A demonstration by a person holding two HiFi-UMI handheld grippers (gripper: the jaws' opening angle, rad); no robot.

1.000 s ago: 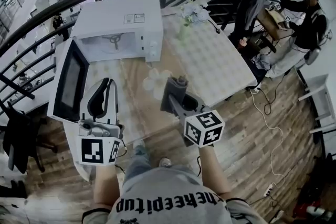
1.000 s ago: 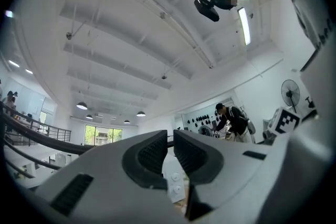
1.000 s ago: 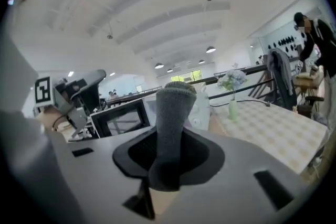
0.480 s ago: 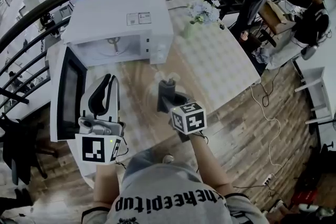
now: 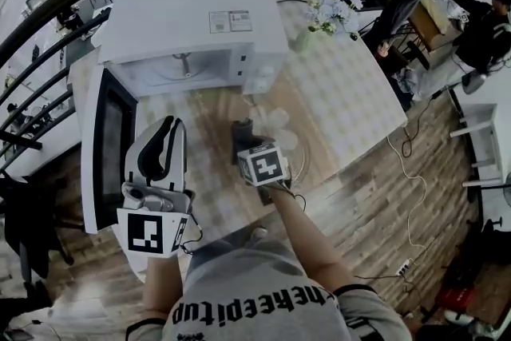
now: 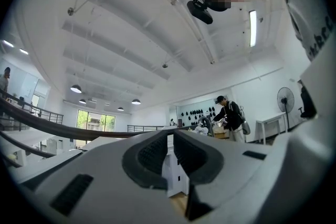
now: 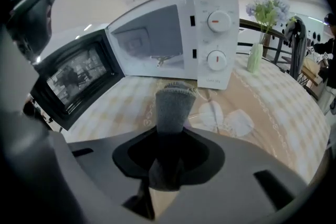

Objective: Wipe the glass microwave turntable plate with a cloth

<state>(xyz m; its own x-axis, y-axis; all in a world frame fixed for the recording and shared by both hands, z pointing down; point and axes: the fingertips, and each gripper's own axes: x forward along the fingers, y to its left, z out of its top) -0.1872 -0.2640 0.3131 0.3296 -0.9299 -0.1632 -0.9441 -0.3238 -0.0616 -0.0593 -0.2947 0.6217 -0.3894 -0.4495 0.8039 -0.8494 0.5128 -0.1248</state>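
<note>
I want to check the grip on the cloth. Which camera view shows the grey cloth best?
The right gripper view: the grey cloth stands folded between the right gripper's closed jaws. The head view shows only its dark tip; the left gripper view shows none.

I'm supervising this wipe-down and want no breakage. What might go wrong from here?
The glass turntable plate lies loose on the tablecloth while the left tongs hover away from it; pushing the grey cloth in the right tongs may slide it toward the table edge. The open microwave door beside the left tongs could get bumped.
</note>
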